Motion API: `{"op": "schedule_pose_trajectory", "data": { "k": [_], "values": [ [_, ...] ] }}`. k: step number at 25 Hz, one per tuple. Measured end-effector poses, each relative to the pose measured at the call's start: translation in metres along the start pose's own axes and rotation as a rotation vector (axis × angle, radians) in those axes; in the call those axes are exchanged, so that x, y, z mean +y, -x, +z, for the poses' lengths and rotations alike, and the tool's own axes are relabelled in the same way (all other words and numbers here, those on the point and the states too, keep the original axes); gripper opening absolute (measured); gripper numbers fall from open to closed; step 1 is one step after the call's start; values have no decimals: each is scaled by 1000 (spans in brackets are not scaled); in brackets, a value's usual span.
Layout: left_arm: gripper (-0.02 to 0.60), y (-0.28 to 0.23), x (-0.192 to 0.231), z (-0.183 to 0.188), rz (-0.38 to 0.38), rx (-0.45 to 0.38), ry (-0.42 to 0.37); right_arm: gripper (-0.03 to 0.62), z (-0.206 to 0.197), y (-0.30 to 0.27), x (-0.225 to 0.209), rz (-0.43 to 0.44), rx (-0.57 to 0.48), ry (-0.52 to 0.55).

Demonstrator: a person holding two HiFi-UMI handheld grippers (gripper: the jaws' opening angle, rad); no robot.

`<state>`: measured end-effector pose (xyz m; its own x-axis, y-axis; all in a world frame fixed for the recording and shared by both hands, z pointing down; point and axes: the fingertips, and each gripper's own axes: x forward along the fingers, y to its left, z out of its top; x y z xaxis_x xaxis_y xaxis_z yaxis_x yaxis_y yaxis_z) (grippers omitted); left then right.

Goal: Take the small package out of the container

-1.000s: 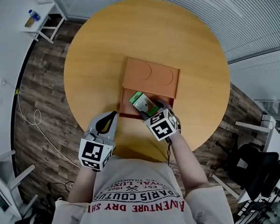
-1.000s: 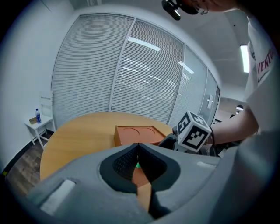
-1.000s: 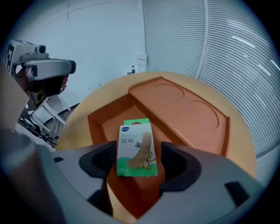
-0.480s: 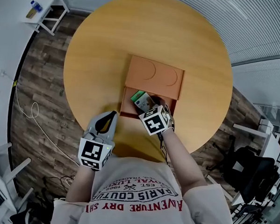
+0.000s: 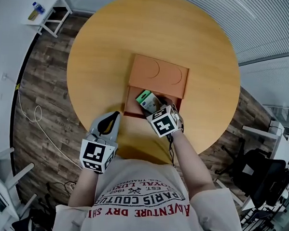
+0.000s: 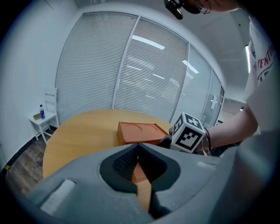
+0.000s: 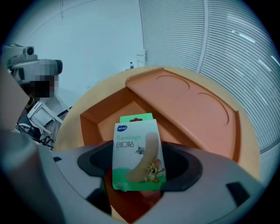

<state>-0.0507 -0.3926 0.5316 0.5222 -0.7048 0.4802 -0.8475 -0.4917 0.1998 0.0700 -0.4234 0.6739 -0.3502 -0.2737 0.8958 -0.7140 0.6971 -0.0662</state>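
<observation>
- Right gripper [image 5: 154, 109] reaches down into the open near end of the container [image 5: 157, 75]. Its jaws have just been opening and stand wide apart.
- Small package [image 7: 136, 151], a green-and-white bandage pack, stands tilted between those jaws, over the container's open part. Its side edges lie just beside the pads, with no clear squeeze.
- Left gripper [image 5: 116, 117] hangs just left of the container's near corner over the worktop [image 5: 104, 47], jaws closed together and empty.
</observation>
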Motion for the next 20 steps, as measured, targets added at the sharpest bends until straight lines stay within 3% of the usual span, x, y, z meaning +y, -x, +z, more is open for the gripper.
{"op": "schedule_pose_trajectory", "data": {
  "k": [10,14,20],
  "values": [
    [11,10,-17,1,-7,-10,-10,356,11,41,6,-25,-45,110],
    [11,15,-24,5,-5,-26,-14,356,15,60,14,10,-103,61],
    [11,28,-35,17,6,-66,-36,356,25,102,18,-11,-240,-4]
  ]
}}
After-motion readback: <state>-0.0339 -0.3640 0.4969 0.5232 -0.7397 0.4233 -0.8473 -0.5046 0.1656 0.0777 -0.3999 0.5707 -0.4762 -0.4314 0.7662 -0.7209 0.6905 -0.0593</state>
